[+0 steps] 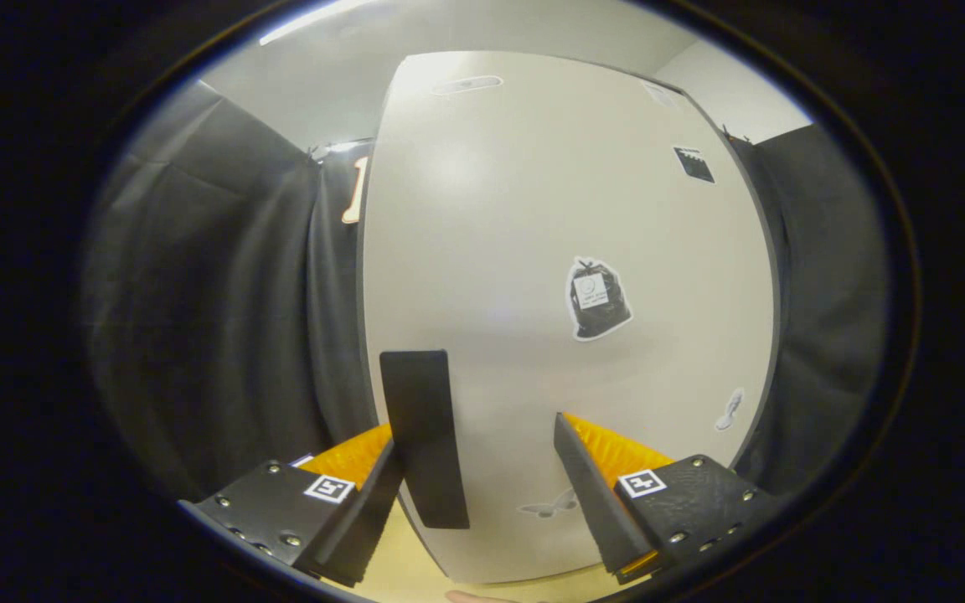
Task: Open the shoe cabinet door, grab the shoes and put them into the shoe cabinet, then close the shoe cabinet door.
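Gripper at closed cabinet door, fingers apart

Gripper (482,469) faces the shoe cabinet door (549,251) head-on, jaws spread wide and holding nothing. Door looks shut, pale flat panel directly ahead of the fingers. Dark vertical handle (425,435) sits by the door's left edge, just inside the left finger (365,511); contact unclear. Right finger (600,494) is well apart from the handle. Stickers on the panel: a black bag sticker (596,298) beyond the fingers, a butterfly sticker (551,504) low between them.
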A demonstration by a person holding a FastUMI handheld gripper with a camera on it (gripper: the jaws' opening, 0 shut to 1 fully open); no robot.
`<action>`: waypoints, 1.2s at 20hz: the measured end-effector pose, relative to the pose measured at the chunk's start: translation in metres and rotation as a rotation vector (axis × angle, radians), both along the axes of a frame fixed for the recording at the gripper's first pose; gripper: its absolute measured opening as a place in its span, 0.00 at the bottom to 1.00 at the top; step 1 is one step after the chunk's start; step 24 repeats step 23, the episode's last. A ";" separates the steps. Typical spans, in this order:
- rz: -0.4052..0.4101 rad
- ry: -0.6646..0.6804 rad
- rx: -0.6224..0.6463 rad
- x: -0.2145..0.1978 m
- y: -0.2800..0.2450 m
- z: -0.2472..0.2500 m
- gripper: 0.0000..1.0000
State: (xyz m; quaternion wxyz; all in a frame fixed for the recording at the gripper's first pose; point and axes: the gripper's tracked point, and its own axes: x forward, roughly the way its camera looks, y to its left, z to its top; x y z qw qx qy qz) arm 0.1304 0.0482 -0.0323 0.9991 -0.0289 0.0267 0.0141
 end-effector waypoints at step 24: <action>0.002 0.004 0.031 -0.009 0.002 0.003 0.99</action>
